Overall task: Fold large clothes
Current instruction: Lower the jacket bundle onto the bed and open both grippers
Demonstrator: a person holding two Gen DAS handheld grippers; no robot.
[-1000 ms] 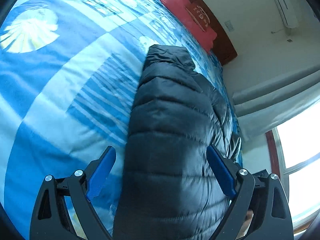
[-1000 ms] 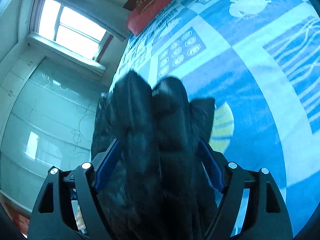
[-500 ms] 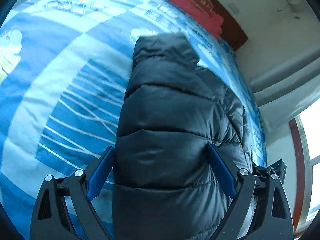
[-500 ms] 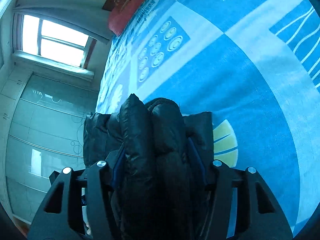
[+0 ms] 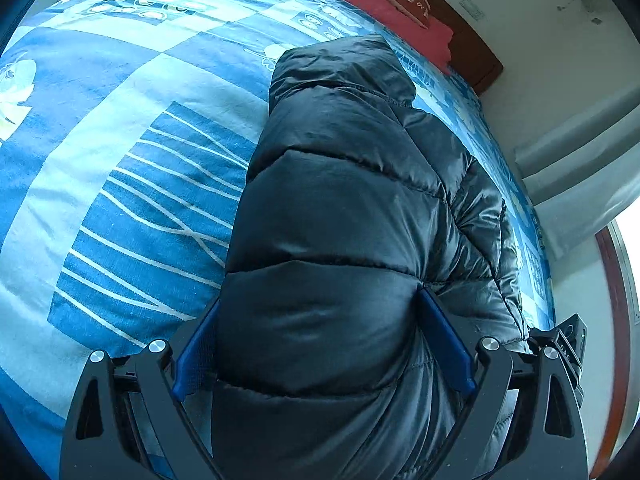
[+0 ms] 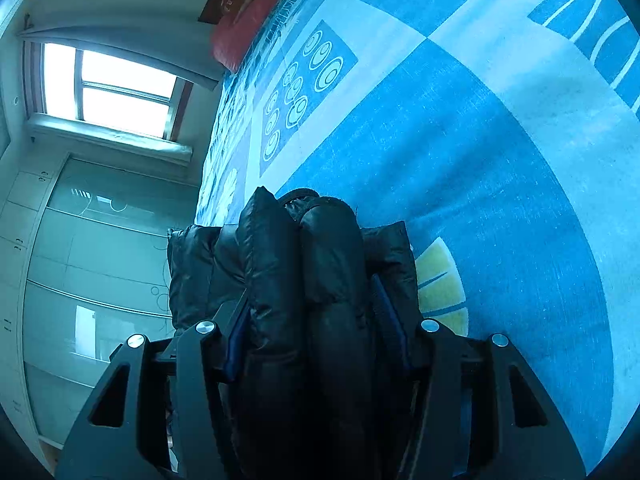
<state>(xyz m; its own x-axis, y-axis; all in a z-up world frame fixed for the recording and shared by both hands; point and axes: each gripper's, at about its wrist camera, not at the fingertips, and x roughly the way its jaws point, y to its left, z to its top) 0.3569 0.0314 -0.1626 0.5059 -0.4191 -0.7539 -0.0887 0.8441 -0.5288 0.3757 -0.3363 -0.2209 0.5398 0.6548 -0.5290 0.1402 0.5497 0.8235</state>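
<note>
Black quilted puffer jacket (image 5: 340, 216): lies lengthwise on the blue patterned bedspread (image 5: 120, 184), its far end pointing toward the red pillow (image 5: 384, 12) at the headboard. Left gripper (image 5: 320, 344): blue pads pressed into a thick quilted fold, clamped on it. Right gripper (image 6: 312, 320): closed narrowly around two bunched rolls of the same jacket (image 6: 296, 264), the pads mostly hidden, so contact is probable rather than plain. Window (image 6: 116, 88): far left, above the glass-fronted wardrobe (image 6: 92, 280).
</note>
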